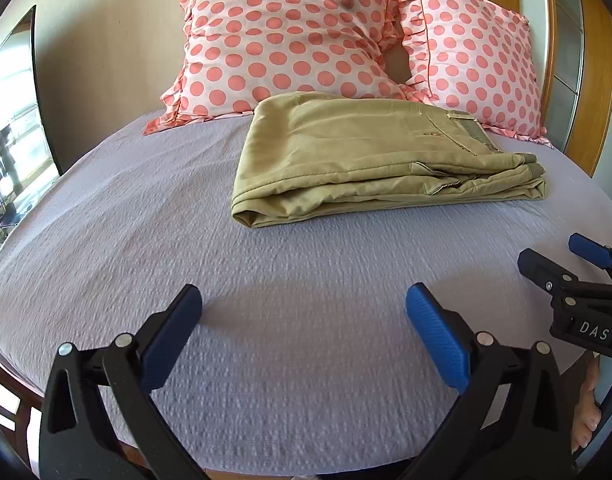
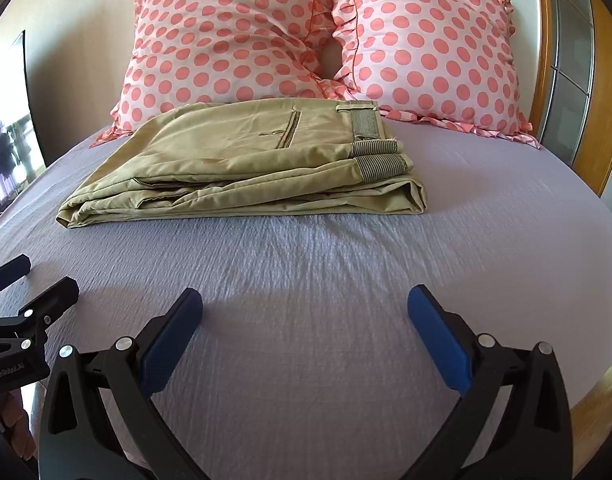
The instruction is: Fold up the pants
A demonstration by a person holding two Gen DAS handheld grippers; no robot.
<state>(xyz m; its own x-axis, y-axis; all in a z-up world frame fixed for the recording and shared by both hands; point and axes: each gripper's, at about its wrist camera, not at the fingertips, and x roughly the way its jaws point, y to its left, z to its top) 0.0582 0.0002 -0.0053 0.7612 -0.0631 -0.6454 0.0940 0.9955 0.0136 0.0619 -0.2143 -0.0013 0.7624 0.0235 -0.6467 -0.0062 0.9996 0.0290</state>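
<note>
Khaki pants [image 1: 366,160] lie folded in a flat stack on the lilac bed sheet [image 1: 186,248], just in front of the pillows; they also show in the right wrist view [image 2: 242,164], waistband to the right. My left gripper [image 1: 304,304] is open and empty, held above the sheet well short of the pants. My right gripper [image 2: 306,304] is open and empty, also short of the pants. The right gripper [image 1: 562,256] shows at the right edge of the left wrist view; the left gripper [image 2: 38,280] shows at the left edge of the right wrist view.
Two pink polka-dot pillows [image 1: 282,36] [image 2: 430,44] lean against the wall behind the pants. A wooden headboard frame [image 2: 542,40] stands at the right. A dark-framed window or mirror [image 1: 14,120] is at the left. The lilac sheet [image 2: 326,280] covers the bed.
</note>
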